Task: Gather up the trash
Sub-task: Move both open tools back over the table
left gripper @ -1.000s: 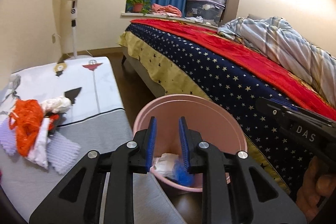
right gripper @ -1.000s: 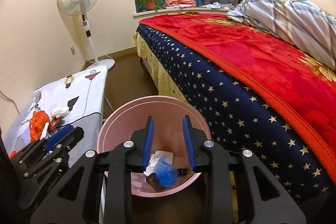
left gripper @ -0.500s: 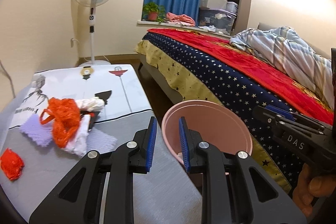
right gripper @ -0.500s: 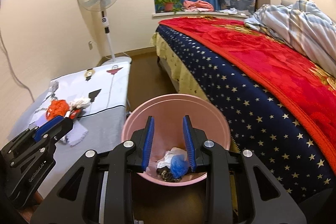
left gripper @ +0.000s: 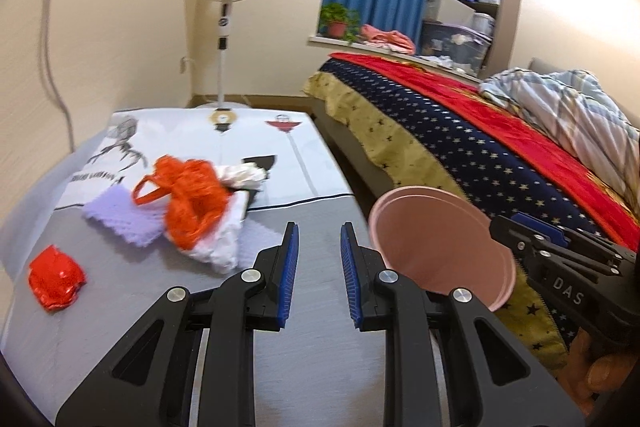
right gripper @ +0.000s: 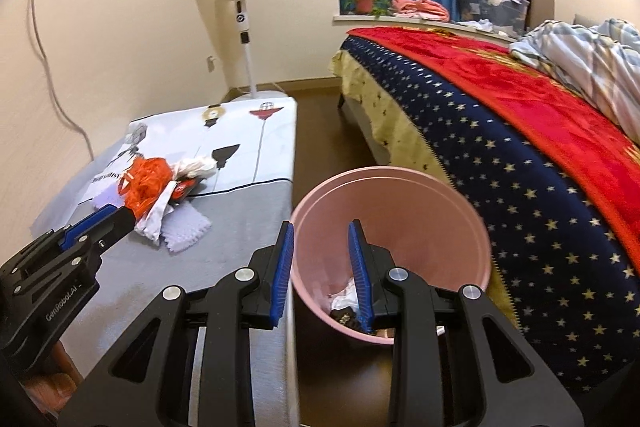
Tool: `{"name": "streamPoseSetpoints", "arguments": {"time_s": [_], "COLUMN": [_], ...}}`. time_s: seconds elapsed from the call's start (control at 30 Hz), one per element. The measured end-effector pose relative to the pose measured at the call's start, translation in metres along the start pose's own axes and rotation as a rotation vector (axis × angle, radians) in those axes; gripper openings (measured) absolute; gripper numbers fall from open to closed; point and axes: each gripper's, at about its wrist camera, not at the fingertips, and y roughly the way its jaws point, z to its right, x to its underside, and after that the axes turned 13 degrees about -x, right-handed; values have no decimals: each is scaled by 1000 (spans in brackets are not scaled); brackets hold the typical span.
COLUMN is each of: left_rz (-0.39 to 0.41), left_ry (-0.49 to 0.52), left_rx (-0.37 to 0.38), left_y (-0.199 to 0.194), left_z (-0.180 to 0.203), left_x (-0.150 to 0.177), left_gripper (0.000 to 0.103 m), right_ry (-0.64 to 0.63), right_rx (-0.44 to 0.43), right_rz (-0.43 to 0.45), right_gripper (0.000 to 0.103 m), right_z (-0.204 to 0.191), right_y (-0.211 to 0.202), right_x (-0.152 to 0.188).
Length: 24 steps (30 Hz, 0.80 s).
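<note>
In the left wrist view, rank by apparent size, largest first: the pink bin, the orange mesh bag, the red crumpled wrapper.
1. pink bin
2. orange mesh bag
3. red crumpled wrapper

The bin is partly hidden by the gripper, and distances from the camera differ, so this ranks apparent size only.

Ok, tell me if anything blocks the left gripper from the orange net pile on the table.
Nothing visible does. The left gripper has open, empty jaws over bare grey table, and the orange net lies ahead to its left. The red wrapper sits further left, off that path.
</note>
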Motion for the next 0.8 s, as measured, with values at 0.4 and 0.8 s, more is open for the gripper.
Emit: {"name": "streamPoseSetpoints", "arguments": {"time_s": [0.4, 0.8], "left_rz": [-29, -45], "left_ry": [-102, -185], "left_rx": [-163, -299], "left_y": [26, 44], "left_z": [-47, -86], "left_x": [7, 11], "left_gripper": [22, 22], "right_ry": [0, 17], "right_rx": [-135, -260], "right_rz": [-14, -75], "right_gripper": [29, 29], "right_z": [-26, -53], "right_y": [43, 100], "right_x": [-1, 2]}}
